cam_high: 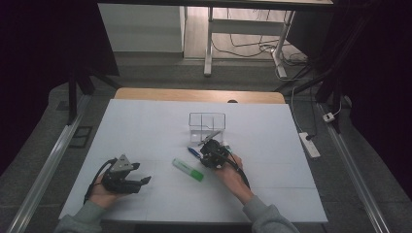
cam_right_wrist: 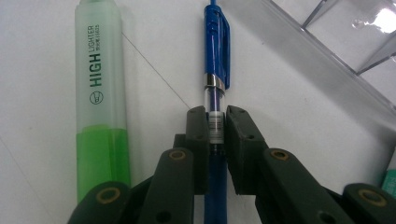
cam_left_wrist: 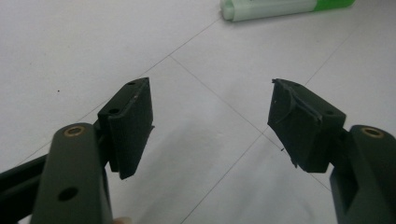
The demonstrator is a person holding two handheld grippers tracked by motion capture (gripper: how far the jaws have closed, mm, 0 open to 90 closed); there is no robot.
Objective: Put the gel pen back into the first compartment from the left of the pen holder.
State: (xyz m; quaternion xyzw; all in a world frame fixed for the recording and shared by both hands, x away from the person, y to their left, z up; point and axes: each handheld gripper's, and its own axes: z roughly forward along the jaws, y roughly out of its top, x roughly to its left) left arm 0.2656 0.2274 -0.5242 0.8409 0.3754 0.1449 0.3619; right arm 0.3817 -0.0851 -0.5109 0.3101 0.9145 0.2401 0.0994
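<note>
A blue pen lies on the white table sheet, and my right gripper is shut on its clear barrel, one pad on each side. From above, that gripper sits just in front of a clear plastic box, with the pen poking out to its left. A green highlighter lies parallel to the pen, apart from it, and shows on the sheet in the high view. My left gripper rests at the near left, jaws wide apart with nothing between them.
The clear box's wall runs close along the right of the pen. A grey stick-like item leans at the box's front. A teal object peeks in at the right edge. The highlighter's end lies ahead of the left jaws.
</note>
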